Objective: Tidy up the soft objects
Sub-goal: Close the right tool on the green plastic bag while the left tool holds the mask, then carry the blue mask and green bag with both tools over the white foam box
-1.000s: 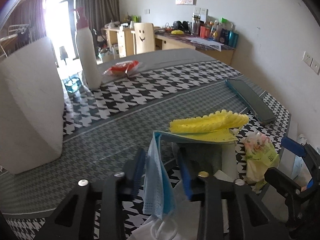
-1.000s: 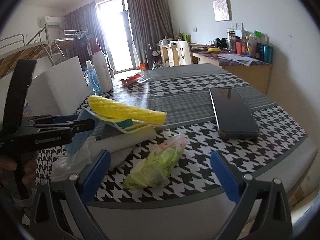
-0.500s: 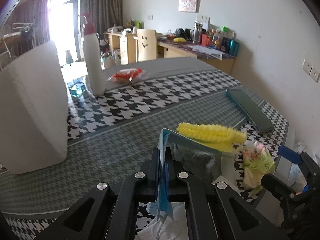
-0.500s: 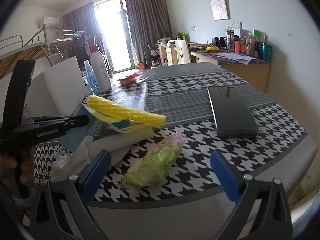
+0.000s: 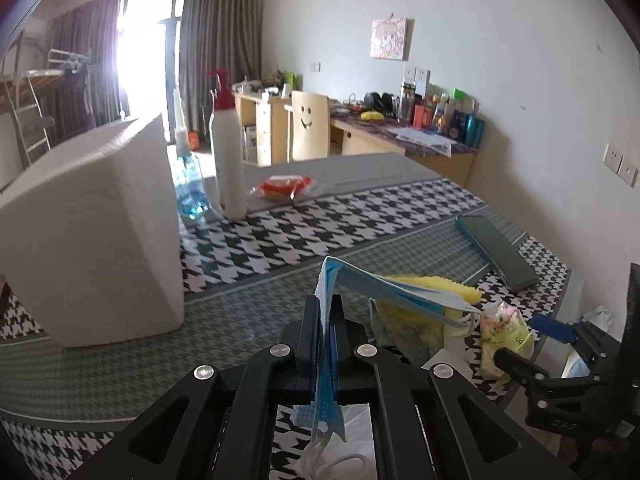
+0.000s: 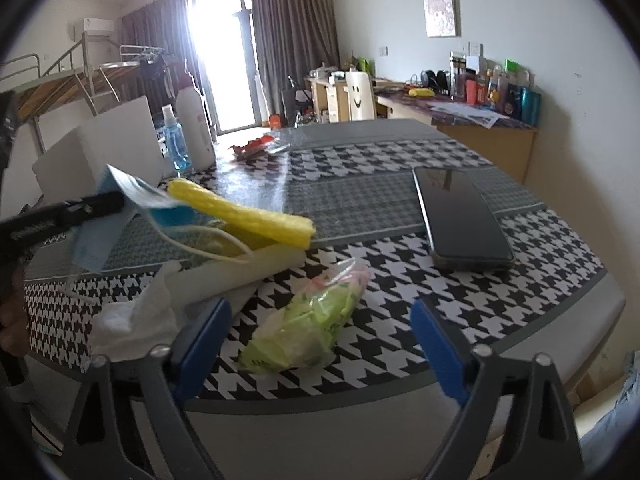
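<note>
A blue face mask (image 5: 352, 280) is pinched at bottom centre of the left wrist view, the left gripper (image 5: 329, 320) clenched on it, one end draping right over a yellow duster (image 6: 244, 216). Below the duster lie white tissue (image 6: 132, 320) and a green-filled plastic bag (image 6: 308, 320), apparently resting on the houndstooth tabletop (image 6: 400, 152). The right gripper (image 6: 320, 344) frames that bag at lower centre, its jaws closing but not pressing it. A phone (image 6: 460, 216) lies right; a white foam box (image 5: 92, 240) stands left.
</note>
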`<state>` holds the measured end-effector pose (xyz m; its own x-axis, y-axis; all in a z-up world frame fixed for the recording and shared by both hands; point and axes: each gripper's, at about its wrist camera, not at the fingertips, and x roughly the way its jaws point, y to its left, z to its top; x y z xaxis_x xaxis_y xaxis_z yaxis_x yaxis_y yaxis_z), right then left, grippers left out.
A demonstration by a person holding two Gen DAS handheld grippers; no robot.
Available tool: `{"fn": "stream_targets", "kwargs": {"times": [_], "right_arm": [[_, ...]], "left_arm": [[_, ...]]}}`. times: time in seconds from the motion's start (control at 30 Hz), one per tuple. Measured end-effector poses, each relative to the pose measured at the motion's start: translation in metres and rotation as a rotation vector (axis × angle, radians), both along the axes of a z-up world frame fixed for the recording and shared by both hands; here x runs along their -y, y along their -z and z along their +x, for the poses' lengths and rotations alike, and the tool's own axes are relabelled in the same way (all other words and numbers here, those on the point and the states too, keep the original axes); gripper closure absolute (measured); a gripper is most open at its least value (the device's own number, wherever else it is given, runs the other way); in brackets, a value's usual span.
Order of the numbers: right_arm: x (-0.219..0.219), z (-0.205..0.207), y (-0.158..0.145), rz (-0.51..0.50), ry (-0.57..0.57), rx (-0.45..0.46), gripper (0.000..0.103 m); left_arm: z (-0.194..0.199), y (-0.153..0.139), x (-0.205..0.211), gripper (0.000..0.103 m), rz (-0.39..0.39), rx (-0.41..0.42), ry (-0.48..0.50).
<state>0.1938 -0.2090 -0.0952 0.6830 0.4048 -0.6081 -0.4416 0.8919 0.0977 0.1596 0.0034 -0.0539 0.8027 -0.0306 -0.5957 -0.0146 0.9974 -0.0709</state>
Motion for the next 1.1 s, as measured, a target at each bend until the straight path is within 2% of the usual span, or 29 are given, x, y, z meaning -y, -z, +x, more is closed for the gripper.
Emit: {"fn": "stream_targets", "kwargs": {"times": [0.27, 0.43, 0.57, 0.63, 0.7, 1.1], "right_arm": [[-0.01, 0.003, 0.005, -0.052, 0.004, -0.034, 0.03], [-0.015, 0.008, 0.012, -0.079, 0.004, -0.074, 0.046], [-0.019, 0.006, 0.013, -0.093, 0.0, -0.076, 0.052], [-0.021, 0.006, 0.013, -0.099, -0.005, -0.075, 0.06], [-0.021, 0.005, 0.012, -0.095, -0.012, -0.076, 0.064], [-0.015, -0.004, -0.022, -0.043, -0.016, 0.001, 0.065]], "left_arm": [[-0.013, -0.004, -0.007, 0.098, -0.011, 0.028, -0.001], [-0.019, -0.003, -0.013, 0.098, -0.018, 0.035, -0.01], [-0.022, -0.003, -0.016, 0.098, -0.026, 0.036, -0.016], [-0.024, -0.003, -0.02, 0.098, -0.03, 0.039, -0.021], [-0.025, -0.004, -0.022, 0.098, -0.031, 0.038, -0.024], [-0.034, -0.017, -0.027, 0.098, -0.015, 0.068, -0.047]]}}
